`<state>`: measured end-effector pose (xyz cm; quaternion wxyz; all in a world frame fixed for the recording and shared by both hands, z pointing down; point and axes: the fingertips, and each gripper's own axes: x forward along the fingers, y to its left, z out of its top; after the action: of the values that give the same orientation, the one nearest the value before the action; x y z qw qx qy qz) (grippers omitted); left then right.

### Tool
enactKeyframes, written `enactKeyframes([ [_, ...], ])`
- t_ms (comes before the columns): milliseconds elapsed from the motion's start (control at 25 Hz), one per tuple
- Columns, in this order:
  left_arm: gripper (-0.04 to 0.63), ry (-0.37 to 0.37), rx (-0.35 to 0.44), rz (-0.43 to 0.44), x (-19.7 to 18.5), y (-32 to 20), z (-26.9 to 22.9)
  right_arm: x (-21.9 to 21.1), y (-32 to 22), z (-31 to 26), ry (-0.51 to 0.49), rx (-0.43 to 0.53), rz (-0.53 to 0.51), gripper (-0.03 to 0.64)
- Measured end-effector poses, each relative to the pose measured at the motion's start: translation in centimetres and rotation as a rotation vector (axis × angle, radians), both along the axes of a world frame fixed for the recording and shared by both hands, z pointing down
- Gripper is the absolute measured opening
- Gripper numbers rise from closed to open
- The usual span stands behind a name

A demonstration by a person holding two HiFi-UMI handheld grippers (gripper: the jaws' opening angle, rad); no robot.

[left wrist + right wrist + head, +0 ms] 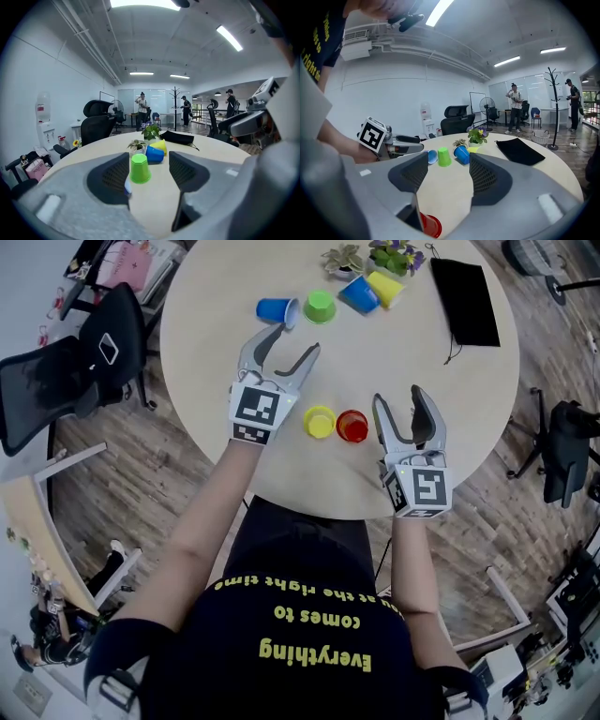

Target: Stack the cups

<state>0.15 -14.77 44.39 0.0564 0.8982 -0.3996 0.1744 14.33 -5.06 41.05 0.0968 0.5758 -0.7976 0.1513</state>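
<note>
Two cups stand near the table's front: a yellow cup [320,421] and a red cup [352,426], side by side. Farther back are a blue cup [273,309] on its side, an upside-down green cup [320,307], another blue cup [359,294] and a yellow cup [384,287] lying together. My left gripper [295,341] hovers open just short of the lying blue cup, and the green cup [140,168] shows between its jaws. My right gripper [397,397] is open, right of the red cup [430,226]. Neither holds anything.
A black pouch [464,301] lies at the back right of the round table [216,427]. Two small potted plants [342,259] sit at the far edge behind the cups. A black office chair [94,362] stands left of the table, another chair [562,451] to the right.
</note>
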Motion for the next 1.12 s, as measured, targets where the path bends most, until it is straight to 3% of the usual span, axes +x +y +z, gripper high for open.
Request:
enactKeyframes([
  [280, 0.275, -0.013, -0.049, -0.007, 1.5, -3.5, 2.1, 0.3, -0.2, 1.2, -0.002, -0.029, 0.017, 0.285],
  [880, 0.275, -0.119, -0.207, -0.059, 3.3, -8.2, 7.3, 1.3, -0.3, 2.8, -0.005, -0.073, 0.042, 0.285],
  [1120, 0.248, -0.17, -0.209, -0.06, 3.3, -8.7, 8.0, 1.3, -0.2, 3.0, -0.003, -0.077, 0.041, 0.285],
])
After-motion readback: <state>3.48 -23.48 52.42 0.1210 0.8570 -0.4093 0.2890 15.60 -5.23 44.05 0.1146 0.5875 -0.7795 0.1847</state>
